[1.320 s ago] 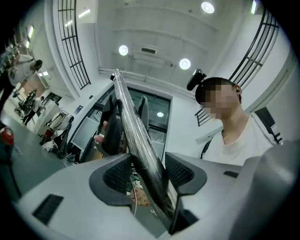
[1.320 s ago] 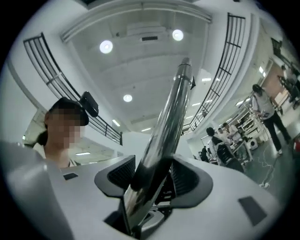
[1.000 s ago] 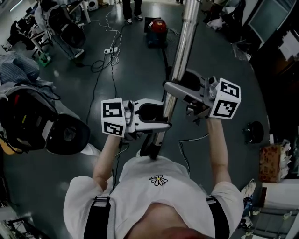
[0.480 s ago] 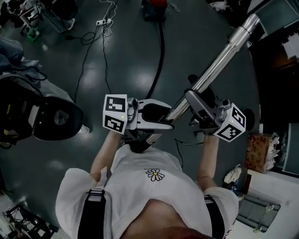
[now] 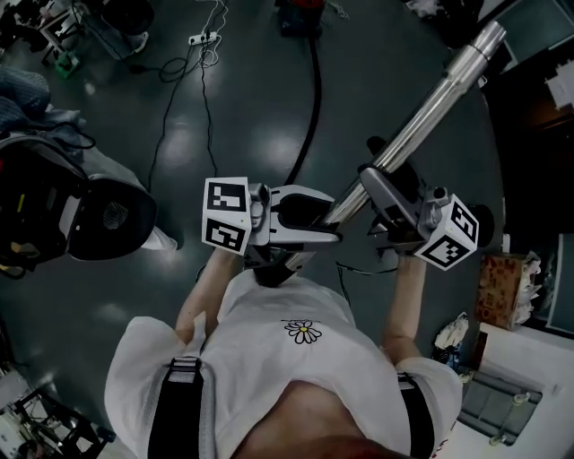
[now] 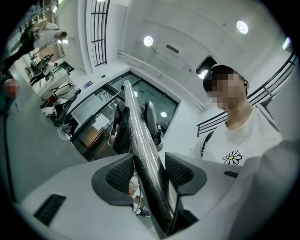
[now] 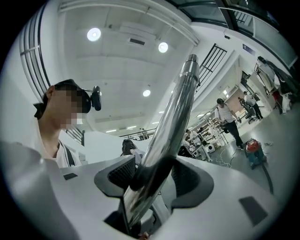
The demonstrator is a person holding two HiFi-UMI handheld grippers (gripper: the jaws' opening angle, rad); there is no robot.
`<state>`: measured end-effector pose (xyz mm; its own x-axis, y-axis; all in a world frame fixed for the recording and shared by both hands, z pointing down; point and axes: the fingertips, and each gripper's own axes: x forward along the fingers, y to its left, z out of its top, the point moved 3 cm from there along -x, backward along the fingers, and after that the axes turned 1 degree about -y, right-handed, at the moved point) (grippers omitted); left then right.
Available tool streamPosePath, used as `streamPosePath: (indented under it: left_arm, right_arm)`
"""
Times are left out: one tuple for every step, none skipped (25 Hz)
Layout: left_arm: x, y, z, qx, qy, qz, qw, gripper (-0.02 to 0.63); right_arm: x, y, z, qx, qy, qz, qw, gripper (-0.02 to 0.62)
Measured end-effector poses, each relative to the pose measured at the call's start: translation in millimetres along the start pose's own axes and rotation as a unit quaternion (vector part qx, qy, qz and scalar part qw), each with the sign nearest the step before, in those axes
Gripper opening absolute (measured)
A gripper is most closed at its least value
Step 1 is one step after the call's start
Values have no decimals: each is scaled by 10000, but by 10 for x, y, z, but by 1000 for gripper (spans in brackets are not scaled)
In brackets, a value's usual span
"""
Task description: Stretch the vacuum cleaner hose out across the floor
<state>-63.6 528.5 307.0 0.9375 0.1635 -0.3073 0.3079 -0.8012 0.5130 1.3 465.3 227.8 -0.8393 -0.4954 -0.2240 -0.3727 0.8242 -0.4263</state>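
I hold the vacuum cleaner's shiny metal wand (image 5: pixel 429 106) in both grippers; it slants up to the right in the head view. My left gripper (image 5: pixel 325 222) is shut on its dark lower end, with the tube (image 6: pixel 140 136) pinched between the pads. My right gripper (image 5: pixel 369 184) is shut on the wand higher up, where the chrome tube (image 7: pixel 174 117) passes between its jaws. The black hose (image 5: pixel 311 99) runs across the floor from below my hands to the red vacuum cleaner (image 5: pixel 300 12) at the top edge.
A power strip with cables (image 5: pixel 199 39) lies on the dark floor at upper left. A black bulky chair (image 5: pixel 94 220) stands at the left, and a cardboard box (image 5: pixel 500 289) at the right. People stand far off (image 7: pixel 225 115).
The wand has swung from nearly straight ahead to slanting up to the right, and both grippers came down slightly with it. Since half a second ago little has moved.
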Motion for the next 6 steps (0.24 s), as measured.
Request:
streamPosePath:
  left_arm:
    - [-18,-11,-8,-32,-85,26,10000,212]
    - [-33,-22,-15,-54,-171,49,9998,212]
    - [-44,-31,-21,-68,-254,66,9996,212]
    - [-52,-40,-25,-79,-330,78,9994,210]
    - [-60,-48,-30,-89,-400,88,9991,210]
    - [-68,-56,-34,-99,-467,97,9988,209]
  right_arm:
    - [16,21,-14,-28,1,18,10000,233]
    - [29,42,-26,-56,-18,40,10000,233]
    - [38,62,-35,-81,-47,60,9999,233]
    - [46,79,-42,-104,-77,77,9999,233]
    - [53,95,-47,-125,-103,91,9998,233]
    - [61,110,-53,-146,-127,104,9998,233]
